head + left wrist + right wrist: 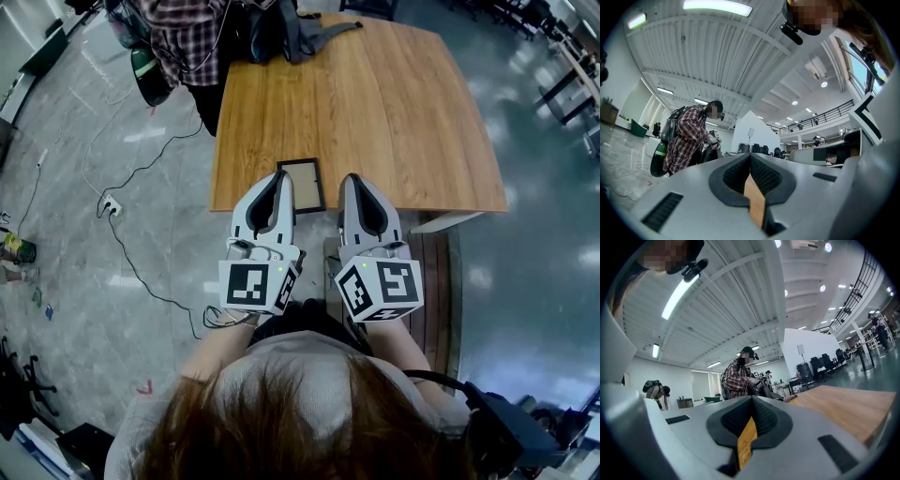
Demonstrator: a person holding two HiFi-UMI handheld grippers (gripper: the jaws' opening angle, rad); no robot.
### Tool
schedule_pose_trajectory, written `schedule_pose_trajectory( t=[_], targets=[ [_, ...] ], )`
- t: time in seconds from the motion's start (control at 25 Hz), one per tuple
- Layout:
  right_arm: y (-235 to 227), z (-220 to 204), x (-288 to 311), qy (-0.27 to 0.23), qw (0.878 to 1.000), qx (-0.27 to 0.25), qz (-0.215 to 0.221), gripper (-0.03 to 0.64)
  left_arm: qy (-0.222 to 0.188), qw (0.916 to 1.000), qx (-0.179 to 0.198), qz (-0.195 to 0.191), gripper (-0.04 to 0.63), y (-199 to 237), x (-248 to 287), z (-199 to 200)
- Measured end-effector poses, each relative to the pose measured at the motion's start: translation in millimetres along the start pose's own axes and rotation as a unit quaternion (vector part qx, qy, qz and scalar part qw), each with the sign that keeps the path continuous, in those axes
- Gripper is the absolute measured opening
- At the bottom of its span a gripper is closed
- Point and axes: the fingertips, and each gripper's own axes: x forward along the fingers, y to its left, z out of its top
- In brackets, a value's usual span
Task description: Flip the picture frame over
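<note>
A small black-rimmed picture frame [302,186] lies flat on the wooden table [375,103], right at its near edge. My left gripper [281,174] hangs just to the left of the frame, and my right gripper [352,178] just to its right. Both point level over the table's edge, and the frame lies between them. The jaws of each meet at the tips with nothing held. In the left gripper view the left gripper [751,157] shows only the room beyond it. The right gripper [751,399] has the tabletop [853,408] at its right. The frame appears in neither gripper view.
A person in a plaid shirt [183,37] stands at the table's far left corner with a green bottle [150,75]. A dark bag [281,33] rests on the table's far edge. Cables and a power strip [111,206] lie on the floor to the left.
</note>
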Motion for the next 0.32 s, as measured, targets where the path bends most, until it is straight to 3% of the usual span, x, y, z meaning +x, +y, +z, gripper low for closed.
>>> schedule_pose_trajectory(
  t=[0.32],
  targets=[
    [0.6,4.4,-3.3,-0.003,1.0,0.005,0.003,0.014,0.001,1.0,-0.002,-0.002,0.008,-4.4,1.6,1.9]
  ],
)
